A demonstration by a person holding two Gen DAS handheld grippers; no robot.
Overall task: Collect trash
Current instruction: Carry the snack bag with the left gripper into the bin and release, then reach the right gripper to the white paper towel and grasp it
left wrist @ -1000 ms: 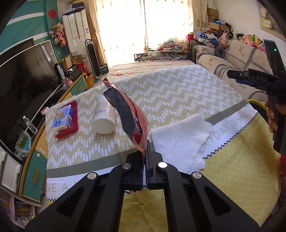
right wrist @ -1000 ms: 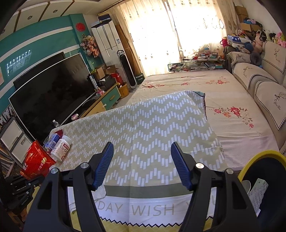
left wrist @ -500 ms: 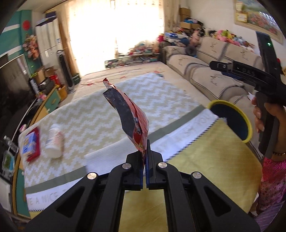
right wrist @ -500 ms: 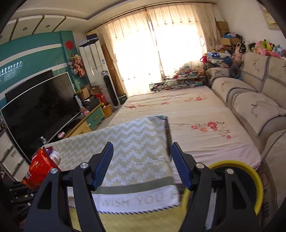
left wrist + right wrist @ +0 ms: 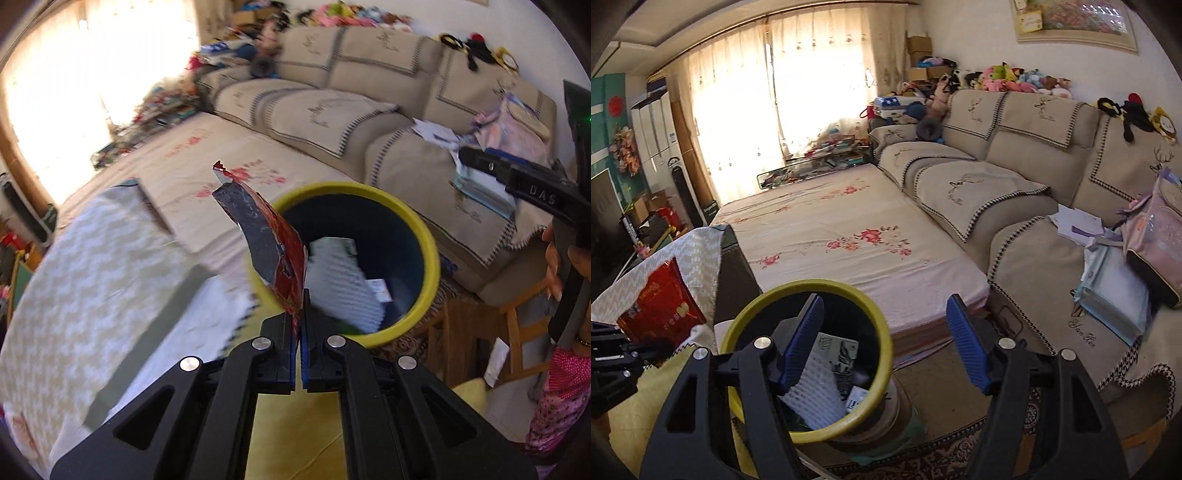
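My left gripper (image 5: 300,325) is shut on the lower edge of a red snack bag (image 5: 271,251) with a silver inside, which stands upright just before the near rim of a yellow-rimmed dark bin (image 5: 430,236). A white towel (image 5: 343,288) and paper scraps lie inside the bin. In the right wrist view the same bag (image 5: 661,306) shows at the left, over the table's edge, and the bin (image 5: 882,325) sits under my right gripper (image 5: 884,339). That gripper is open, nothing between its blue pads (image 5: 967,343). A hand (image 5: 561,266) holds it at the right of the left wrist view.
The table with a zigzag cloth (image 5: 74,280) and yellow cloth (image 5: 295,435) lies left of the bin. A low bed with a floral sheet (image 5: 849,236) stretches behind it. A beige sofa (image 5: 1015,184) with a pink bag (image 5: 1156,236) and papers fills the right.
Both grippers swung right, from over the table to the bin. The bag stayed clamped in the left gripper; bottle, boxes and the tabletop towel left view. The right jaws stayed open.
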